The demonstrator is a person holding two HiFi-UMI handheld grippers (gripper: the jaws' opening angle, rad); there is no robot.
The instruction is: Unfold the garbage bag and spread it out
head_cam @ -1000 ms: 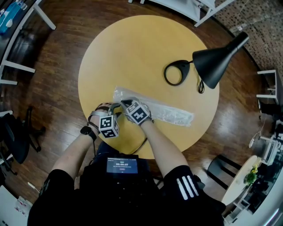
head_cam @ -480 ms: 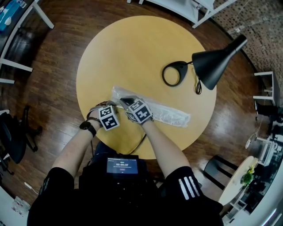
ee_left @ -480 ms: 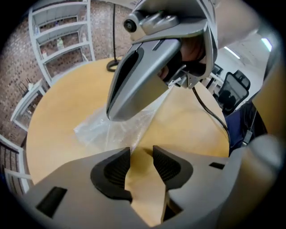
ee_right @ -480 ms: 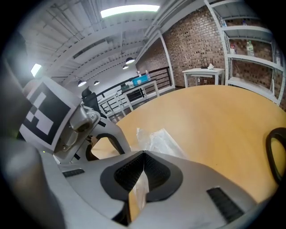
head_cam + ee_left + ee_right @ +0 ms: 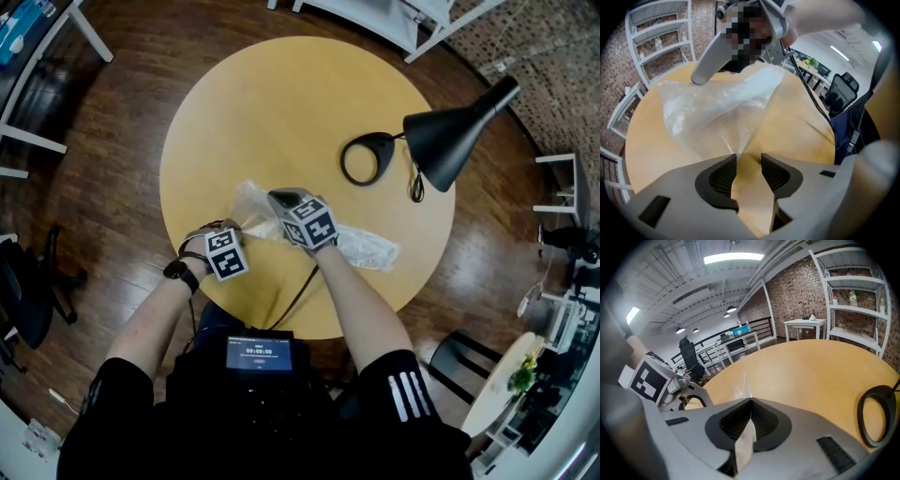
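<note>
Looking down, the clear, crinkled bag point(image 5: 361, 246) lies as a long folded strip on the round table point(image 5: 281, 103). My right gripper point(image 5: 281, 202) lifts its near end, with my left gripper point(image 5: 223, 228) just beside it. Along my left jaws, which are opening, the cloudy film fans out and its corner tip sits unpinched at the gap. My right jaws are closed tight on a sliver of film.
</note>
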